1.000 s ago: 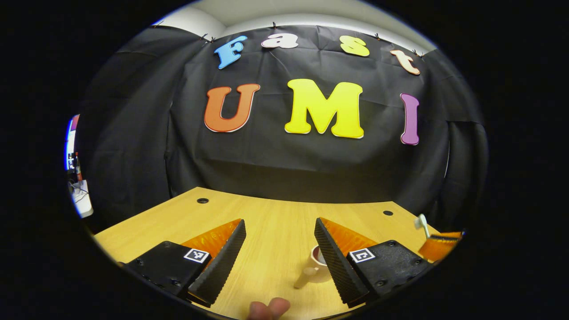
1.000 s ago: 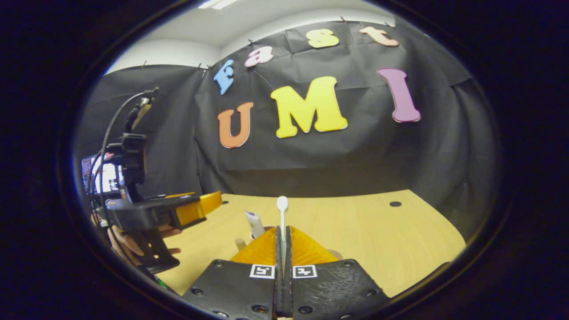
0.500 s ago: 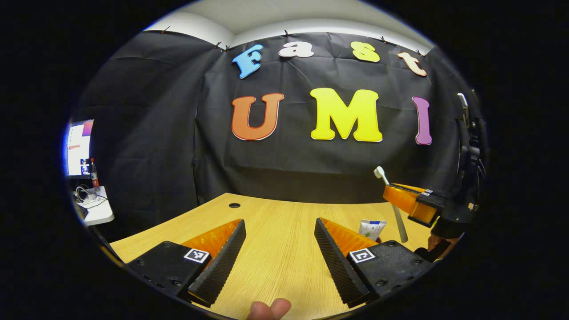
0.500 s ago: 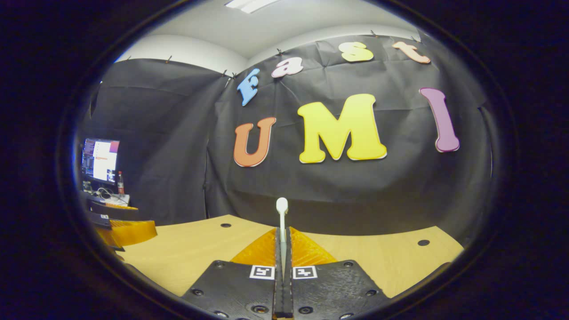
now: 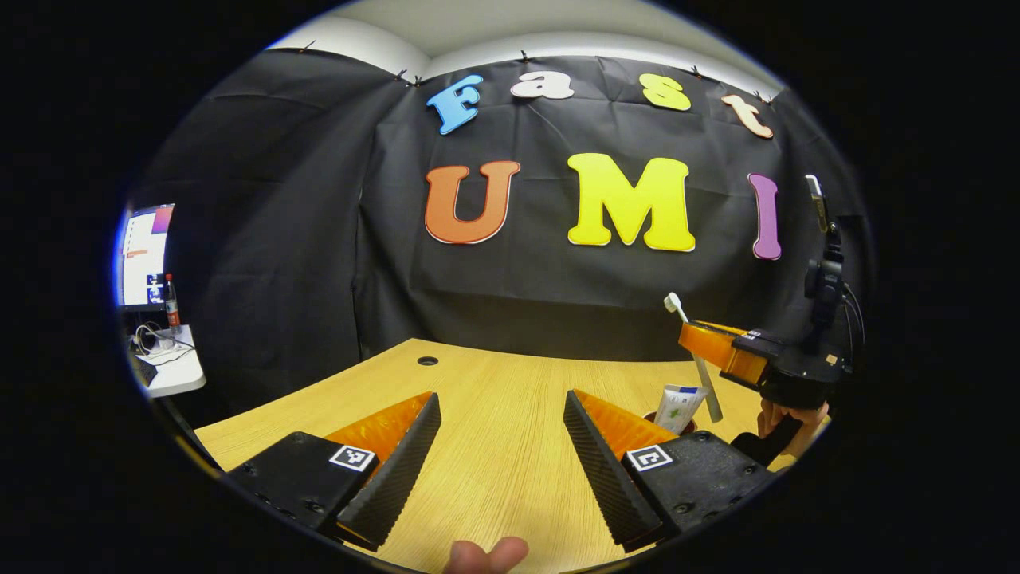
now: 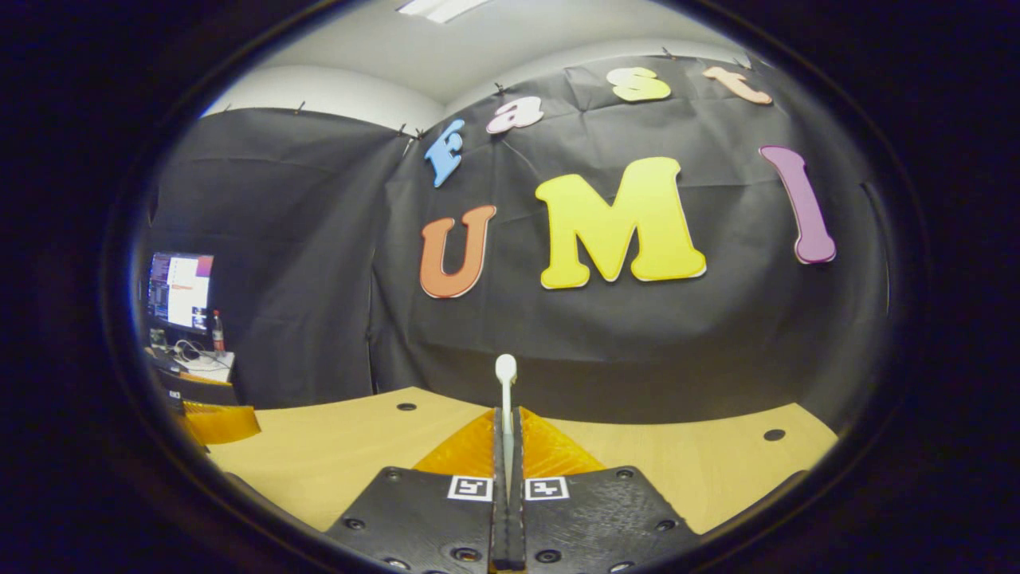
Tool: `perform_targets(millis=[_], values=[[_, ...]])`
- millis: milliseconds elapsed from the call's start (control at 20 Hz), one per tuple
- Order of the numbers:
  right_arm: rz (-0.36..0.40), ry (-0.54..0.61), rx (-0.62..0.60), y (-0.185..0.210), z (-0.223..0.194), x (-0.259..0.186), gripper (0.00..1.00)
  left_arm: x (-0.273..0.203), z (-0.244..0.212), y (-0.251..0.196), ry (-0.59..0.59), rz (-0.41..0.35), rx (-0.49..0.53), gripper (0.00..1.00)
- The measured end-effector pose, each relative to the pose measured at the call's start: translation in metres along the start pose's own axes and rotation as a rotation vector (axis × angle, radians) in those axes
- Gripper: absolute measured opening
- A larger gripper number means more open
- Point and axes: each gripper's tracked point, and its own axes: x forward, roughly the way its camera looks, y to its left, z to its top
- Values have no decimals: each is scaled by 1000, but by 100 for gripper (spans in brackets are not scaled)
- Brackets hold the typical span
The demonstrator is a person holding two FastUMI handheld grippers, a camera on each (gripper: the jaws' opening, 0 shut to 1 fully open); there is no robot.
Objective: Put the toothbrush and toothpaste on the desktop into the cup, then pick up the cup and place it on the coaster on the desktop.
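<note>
In the left gripper view my left gripper (image 5: pixel 502 446) stands open over the wooden desk (image 5: pixel 494 399), holding nothing. Just beyond its right finger, a white toothpaste tube (image 5: pixel 682 401) stands upright in the dark-rimmed cup (image 5: pixel 655 417), which is mostly hidden. Farther right, the right gripper (image 5: pixel 692 339) holds a white toothbrush (image 5: pixel 705 383) with the head up and the lower end beside the tube. In the right gripper view my right gripper (image 6: pixel 508 422) is shut on the toothbrush (image 6: pixel 505 371), whose head sticks up past the fingertips.
A hand (image 5: pixel 785 418) holds the right gripper at the desk's right edge. A fingertip (image 5: pixel 486 554) shows at the bottom. The desk has cable holes (image 5: pixel 428 360) (image 6: pixel 773 434). A monitor (image 5: pixel 143 255) and a side table (image 5: pixel 171 371) stand off to the left.
My left gripper has drawn back and swung left from the cup, which now sits behind its right finger. The right gripper has risen and tilted up with the toothbrush, then edged toward the cup.
</note>
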Motion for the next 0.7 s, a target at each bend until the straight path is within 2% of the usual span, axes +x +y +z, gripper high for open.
perform_targets(millis=[200,550,600,650,700], values=[[13,-17,27,2,8,0,5,-4,2,1,-8,6,13,98],[34,14,-5,-17,12,-15,5,-3,6,-8,-15,-12,-2,98],[41,17,-15,-19,14,-17,20,-3,7,-8,-18,-9,-8,98],[38,31,-33,-26,13,-19,27,-5,8,-8,-20,-2,-13,98],[33,47,-46,-32,11,-20,38,-5,6,-8,-16,1,-15,98]])
